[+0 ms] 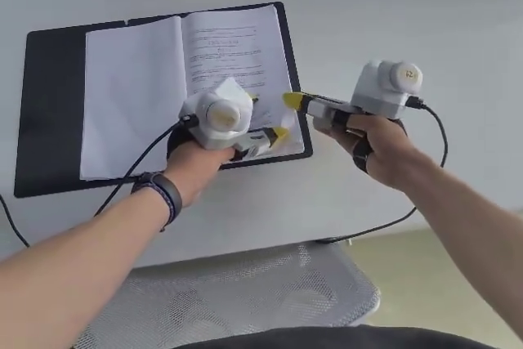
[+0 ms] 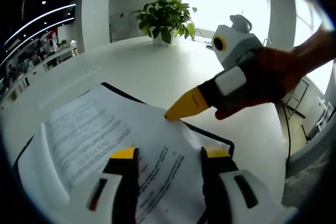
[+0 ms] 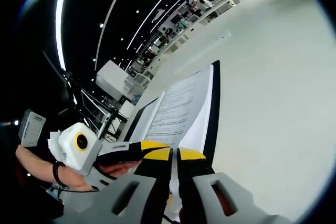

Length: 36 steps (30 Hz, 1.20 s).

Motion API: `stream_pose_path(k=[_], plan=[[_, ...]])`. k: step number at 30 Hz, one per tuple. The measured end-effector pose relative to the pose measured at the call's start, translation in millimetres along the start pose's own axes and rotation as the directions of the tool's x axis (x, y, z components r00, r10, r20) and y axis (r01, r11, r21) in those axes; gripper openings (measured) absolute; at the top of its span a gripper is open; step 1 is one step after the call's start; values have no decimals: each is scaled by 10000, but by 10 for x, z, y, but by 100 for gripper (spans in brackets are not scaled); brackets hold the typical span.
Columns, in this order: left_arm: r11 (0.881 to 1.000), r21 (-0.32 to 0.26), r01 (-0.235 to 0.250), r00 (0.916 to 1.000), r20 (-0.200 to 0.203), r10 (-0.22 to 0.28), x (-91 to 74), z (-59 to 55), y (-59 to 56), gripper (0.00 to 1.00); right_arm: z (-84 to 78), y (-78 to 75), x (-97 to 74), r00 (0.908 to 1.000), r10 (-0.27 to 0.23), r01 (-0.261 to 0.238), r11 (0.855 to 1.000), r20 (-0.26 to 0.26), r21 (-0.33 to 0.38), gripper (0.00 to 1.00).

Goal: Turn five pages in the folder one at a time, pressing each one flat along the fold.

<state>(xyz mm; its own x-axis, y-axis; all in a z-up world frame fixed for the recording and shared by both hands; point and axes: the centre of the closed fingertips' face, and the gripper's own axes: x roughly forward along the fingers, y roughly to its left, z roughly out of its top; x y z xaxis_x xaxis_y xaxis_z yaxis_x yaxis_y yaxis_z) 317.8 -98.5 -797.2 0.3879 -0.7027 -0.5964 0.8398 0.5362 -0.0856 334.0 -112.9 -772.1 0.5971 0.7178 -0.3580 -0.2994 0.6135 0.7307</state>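
Observation:
A black folder [image 1: 49,63] lies open on the white table, with a blank left page [image 1: 131,96] and a printed right page [image 1: 233,46]. My left gripper [image 1: 274,135] hovers open low over the printed page's near corner [image 2: 168,177], nothing between its fingers [image 2: 124,154]. My right gripper [image 1: 292,100] comes in from the right. Its yellow tips [image 2: 184,107] meet the printed page's outer edge. In the right gripper view its jaws [image 3: 174,154] stand almost together, with a thin strip of the white page [image 3: 184,108] between them.
The folder lies near the table's front edge [image 1: 270,234], with a white mesh chair [image 1: 245,292] just below it. Cables [image 1: 441,161] trail from both grippers. A potted plant [image 2: 165,17] stands far back on the table. Bare tabletop [image 1: 409,14] extends to the folder's right.

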Motion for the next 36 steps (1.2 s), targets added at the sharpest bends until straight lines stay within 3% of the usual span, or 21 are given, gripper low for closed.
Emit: stream_pose_path(k=[9,17,24,36], plan=[[9998,-39,214,9996,-163,-214,-10,-9,-28,50,-63,-40,1,9997,113,-114,9999,-233,-50,1],[9979,-598,261,9993,-240,-275,-54,-12,23,54,-24,-4,5,9994,155,-164,9994,-304,-308,0],[9979,-606,224,9995,-222,-237,-206,28,39,60,17,24,-21,9994,97,-109,9994,-336,-342,0],[9943,-957,-479,9988,91,490,-614,141,246,67,85,185,-63,9999,-21,13,9988,-167,-482,0]])
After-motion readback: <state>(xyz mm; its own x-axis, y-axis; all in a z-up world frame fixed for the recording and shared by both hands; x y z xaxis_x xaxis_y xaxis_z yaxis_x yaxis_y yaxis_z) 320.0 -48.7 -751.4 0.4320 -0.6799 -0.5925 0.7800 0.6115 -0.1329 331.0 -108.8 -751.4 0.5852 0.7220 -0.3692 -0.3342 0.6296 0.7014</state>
